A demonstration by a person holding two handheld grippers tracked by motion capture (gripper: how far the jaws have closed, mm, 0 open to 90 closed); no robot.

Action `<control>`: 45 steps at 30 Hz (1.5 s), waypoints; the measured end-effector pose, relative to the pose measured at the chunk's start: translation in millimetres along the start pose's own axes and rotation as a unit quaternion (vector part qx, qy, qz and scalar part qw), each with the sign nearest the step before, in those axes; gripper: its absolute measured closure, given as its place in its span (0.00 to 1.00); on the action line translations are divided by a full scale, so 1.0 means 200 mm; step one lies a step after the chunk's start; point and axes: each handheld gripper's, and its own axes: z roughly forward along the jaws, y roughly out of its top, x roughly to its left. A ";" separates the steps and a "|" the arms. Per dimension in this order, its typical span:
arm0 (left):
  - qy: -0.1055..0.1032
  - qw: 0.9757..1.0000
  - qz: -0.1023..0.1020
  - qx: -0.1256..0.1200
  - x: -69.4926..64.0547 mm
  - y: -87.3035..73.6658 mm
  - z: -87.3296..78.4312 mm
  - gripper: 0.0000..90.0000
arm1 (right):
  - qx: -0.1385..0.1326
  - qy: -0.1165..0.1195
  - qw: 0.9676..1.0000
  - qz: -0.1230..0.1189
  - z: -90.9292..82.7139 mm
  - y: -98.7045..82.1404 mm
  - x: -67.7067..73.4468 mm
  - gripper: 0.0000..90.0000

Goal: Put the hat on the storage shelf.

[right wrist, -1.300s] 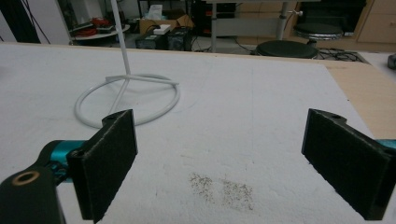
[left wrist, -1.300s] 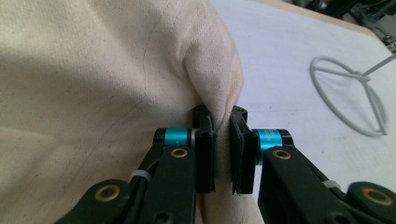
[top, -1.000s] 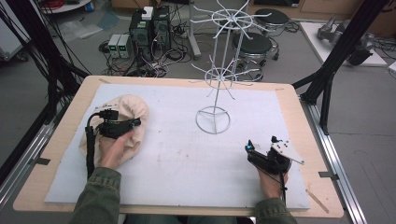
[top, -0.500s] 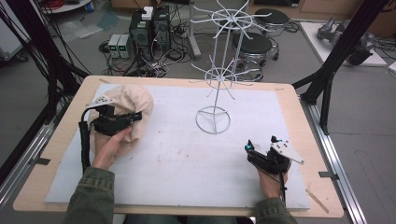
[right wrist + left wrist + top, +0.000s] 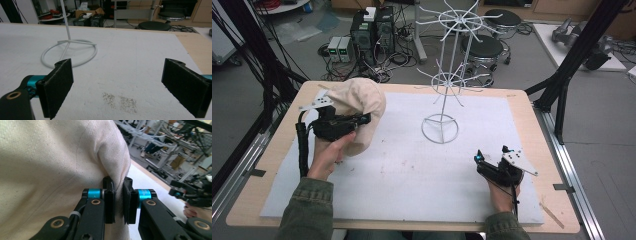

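Note:
A cream cloth cap (image 5: 359, 107) hangs lifted off the white mat at the left, with my left gripper (image 5: 362, 120) shut on a fold of its fabric. In the left gripper view the cap (image 5: 50, 162) fills the left side, and the left gripper (image 5: 119, 203) pinches a thin fold between its black pads. A white wire rack (image 5: 447, 80) with radial hooks stands at the middle back on a ring base (image 5: 68, 56). My right gripper (image 5: 479, 161) rests low at the front right, and in its own view the right gripper (image 5: 117, 87) is open with nothing between its pads.
The white mat (image 5: 412, 165) covers a wooden table (image 5: 532, 107). Black frame legs (image 5: 562, 85) stand at both table sides. Computers, cables and stools sit on the floor beyond the far edge.
My left gripper has risen and moved toward the back with the cap, which now hangs off the mat. The right gripper has stayed put.

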 end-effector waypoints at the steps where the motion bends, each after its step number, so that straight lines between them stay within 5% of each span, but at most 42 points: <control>1: -0.006 1.000 0.003 -0.001 -0.01 0.01 0.00 0.91 | 0.001 0.001 1.000 0.001 0.00 0.00 0.00 0.10; 19: -0.085 0.995 0.048 -0.036 -0.15 0.25 -0.03 0.91 | 0.000 0.003 1.000 0.003 0.00 0.00 0.00 0.10; 33: -0.142 0.985 0.067 -0.072 -0.26 0.41 0.00 0.91 | -0.002 0.004 1.000 0.001 0.00 0.00 0.00 0.10; 45: -0.157 0.979 0.091 -0.091 -0.36 0.54 0.05 0.91 | -0.002 0.009 1.000 0.002 0.00 0.00 0.00 0.10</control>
